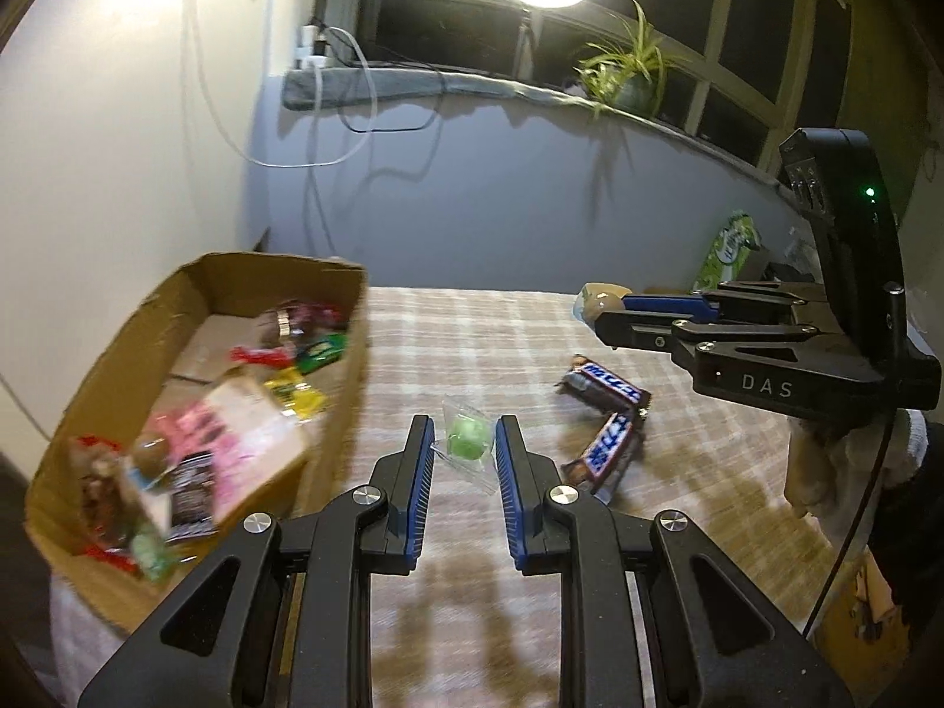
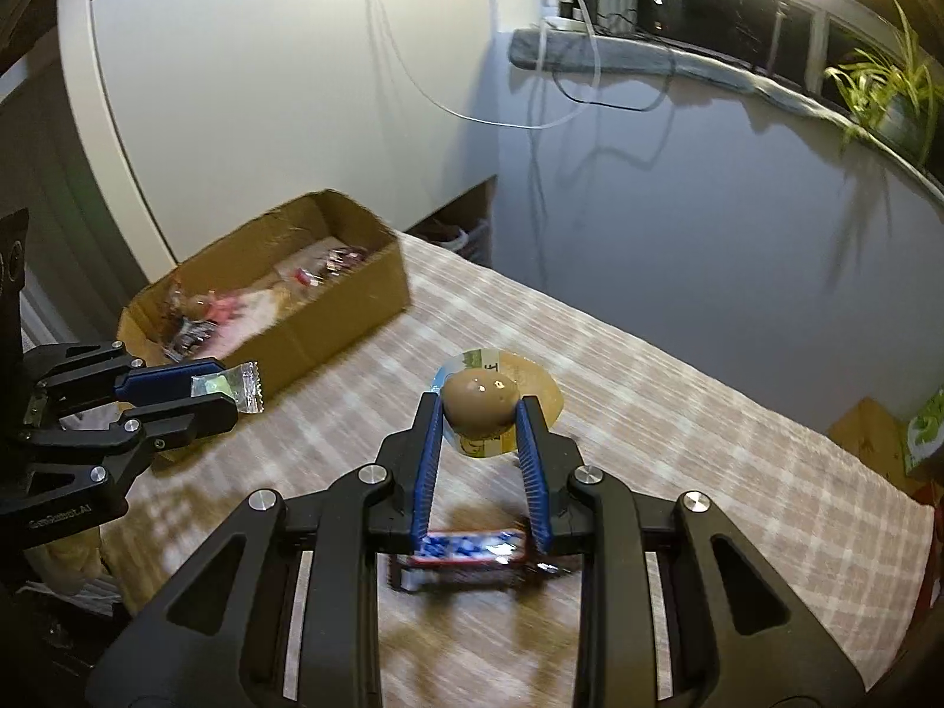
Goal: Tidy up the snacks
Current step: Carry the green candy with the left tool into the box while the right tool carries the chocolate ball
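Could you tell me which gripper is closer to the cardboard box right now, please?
Left. The left gripper, holding a green candy, is beside the cardboard box; the right gripper is farther out over the table.

Each hand-held gripper (image 1: 463,442) is black with blue ribbed pads (image 1: 420,489) and silver screws (image 1: 369,495); one body (image 1: 767,386) carries white "DAS" letters and a green light (image 1: 869,192).

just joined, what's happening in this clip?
A person with a claw in each hand is sorting snacks. The left claw holds a clear-wrapped green candy; the right claw holds a packaged brown egg. Both are held above the checked tablecloth. The cardboard box, already holding many snacks, sits to the left. Two Snickers bars lie on the cloth.
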A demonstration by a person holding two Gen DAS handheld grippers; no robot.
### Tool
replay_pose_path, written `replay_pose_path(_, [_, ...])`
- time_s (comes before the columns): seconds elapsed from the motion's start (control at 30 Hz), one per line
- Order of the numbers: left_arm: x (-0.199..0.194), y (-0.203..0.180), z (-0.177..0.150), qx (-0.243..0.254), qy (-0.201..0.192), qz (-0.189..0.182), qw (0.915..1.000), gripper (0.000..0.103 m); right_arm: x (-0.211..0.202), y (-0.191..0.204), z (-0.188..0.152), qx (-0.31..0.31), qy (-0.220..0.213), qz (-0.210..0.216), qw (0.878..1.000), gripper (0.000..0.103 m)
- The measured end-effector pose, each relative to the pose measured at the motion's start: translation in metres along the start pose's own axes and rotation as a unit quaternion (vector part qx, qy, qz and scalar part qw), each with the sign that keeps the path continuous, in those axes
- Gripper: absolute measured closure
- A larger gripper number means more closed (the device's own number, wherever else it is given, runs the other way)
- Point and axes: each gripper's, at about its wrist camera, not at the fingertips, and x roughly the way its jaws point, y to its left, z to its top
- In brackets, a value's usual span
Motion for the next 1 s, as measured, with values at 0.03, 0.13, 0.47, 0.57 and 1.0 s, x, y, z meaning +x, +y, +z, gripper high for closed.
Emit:
replay_pose_path(0.03, [-0.004, 0.005, -0.002, -0.002, -0.002, 0.004, 1.0, 0.083, 0.002, 0.006, 0.003, -0.003, -0.001, 0.003, 1.0, 0.076])
replay_pose_path(0.13, [-0.012, 0.018, -0.004, -0.009, -0.006, 0.013, 0.9999, 0.083, 0.007, 0.02, 0.009, -0.01, -0.002, 0.014, 1.0, 0.076])
replay_pose_path(0.47, [-0.029, 0.056, -0.014, -0.032, -0.017, 0.037, 0.9986, 0.083, 0.03, 0.071, 0.036, -0.039, 0.0, 0.048, 0.998, 0.076])
replay_pose_path(0.57, [-0.031, 0.066, -0.015, -0.041, -0.018, 0.043, 0.9981, 0.083, 0.039, 0.084, 0.043, -0.045, 0.003, 0.057, 0.997, 0.076])
replay_pose_path(1.0, [-0.033, 0.096, -0.022, -0.064, -0.016, 0.058, 0.9962, 0.083, 0.075, 0.124, 0.064, -0.063, 0.021, 0.089, 0.994, 0.076])
